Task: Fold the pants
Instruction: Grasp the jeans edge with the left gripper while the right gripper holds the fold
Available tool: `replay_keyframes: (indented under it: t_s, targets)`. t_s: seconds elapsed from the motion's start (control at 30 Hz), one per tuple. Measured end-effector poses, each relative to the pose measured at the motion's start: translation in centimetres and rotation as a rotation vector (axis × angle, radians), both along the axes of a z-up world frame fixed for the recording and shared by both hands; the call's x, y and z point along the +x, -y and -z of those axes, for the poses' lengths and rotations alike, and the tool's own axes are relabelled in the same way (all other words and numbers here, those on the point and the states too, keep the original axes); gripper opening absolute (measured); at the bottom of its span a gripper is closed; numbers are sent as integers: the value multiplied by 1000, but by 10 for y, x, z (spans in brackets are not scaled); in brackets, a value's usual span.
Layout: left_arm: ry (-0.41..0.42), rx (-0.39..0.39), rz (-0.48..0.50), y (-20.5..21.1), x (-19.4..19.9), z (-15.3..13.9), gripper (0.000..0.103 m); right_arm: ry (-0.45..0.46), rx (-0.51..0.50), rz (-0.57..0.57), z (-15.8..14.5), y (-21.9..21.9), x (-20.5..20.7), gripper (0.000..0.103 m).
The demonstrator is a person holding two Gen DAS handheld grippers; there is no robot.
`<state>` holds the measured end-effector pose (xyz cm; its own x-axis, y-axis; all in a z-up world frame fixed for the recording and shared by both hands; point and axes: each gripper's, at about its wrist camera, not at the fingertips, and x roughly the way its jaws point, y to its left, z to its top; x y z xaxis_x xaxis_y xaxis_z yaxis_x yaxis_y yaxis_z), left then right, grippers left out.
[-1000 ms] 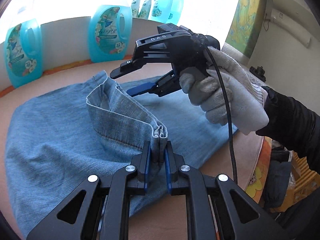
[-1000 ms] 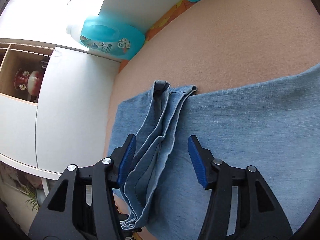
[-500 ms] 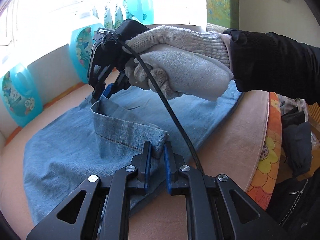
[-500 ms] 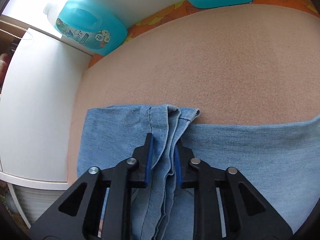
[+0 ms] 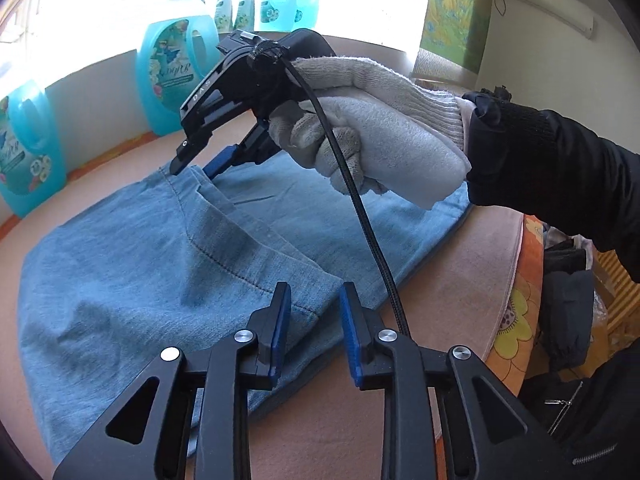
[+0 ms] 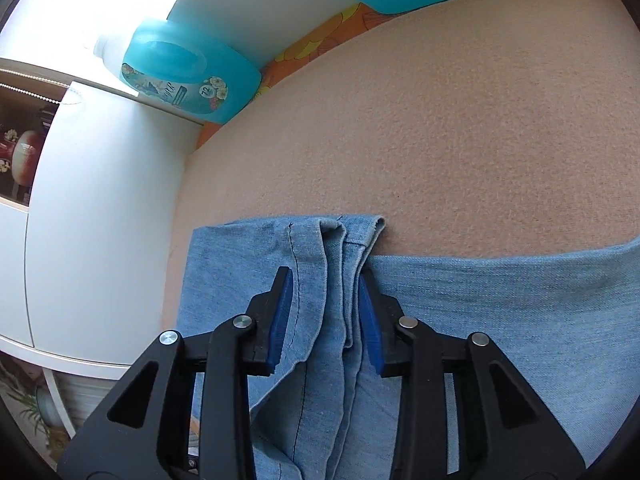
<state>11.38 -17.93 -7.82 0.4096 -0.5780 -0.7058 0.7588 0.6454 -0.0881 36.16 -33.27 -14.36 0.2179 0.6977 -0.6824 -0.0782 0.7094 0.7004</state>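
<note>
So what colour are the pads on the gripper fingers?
Blue pads on black fingers, clearest in the right wrist view.

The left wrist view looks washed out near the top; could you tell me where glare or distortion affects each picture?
Left wrist view: window glare bleaches the top above the detergent bottles; fisheye curves the table edge. Right wrist view: overexposed upper-left corner, jeans sharp.

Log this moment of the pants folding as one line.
left hand-held gripper: just opened, hem corner between | right hand-held gripper: just opened, hem between | jeans: flat on table
</note>
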Motion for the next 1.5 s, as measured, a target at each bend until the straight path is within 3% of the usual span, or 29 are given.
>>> replay_keyframes:
  t_s: [0.17,0.27,0.4,0.5,0.63,0.73,0.93,1.1,1.33,1.5]
  targets:
    - [-26,38,47,10,-1,15,23,31,-33,-24,-1,-12,1,36]
    - [-79,-12,91,6,-4,14,20,41,-36,-27,-1,-17,3,36]
    - [-46,25,74,3,-8,6,20,73,-55,-44,-3,-23,3,35]
    - [10,23,13,-3,-5,-5,20,108,-131,-73,-4,-30,2,15]
    - [60,153,43,10,-6,1,36,74,-86,-73,-5,-27,7,12]
    - [98,236,74,22,-10,9,37,82,-70,-89,-9,-26,9,12]
    - [104,297,89,41,-1,18,47,68,-56,-95,-5,-24,10,12]
    - [100,268,100,42,9,24,48,55,-32,-86,0,-20,11,12]
    - [43,185,58,30,25,19,15,50,-23,-84,1,-20,12,12]
    - [9,87,17,19,30,3,12,103,-70,-77,-12,-28,6,8]
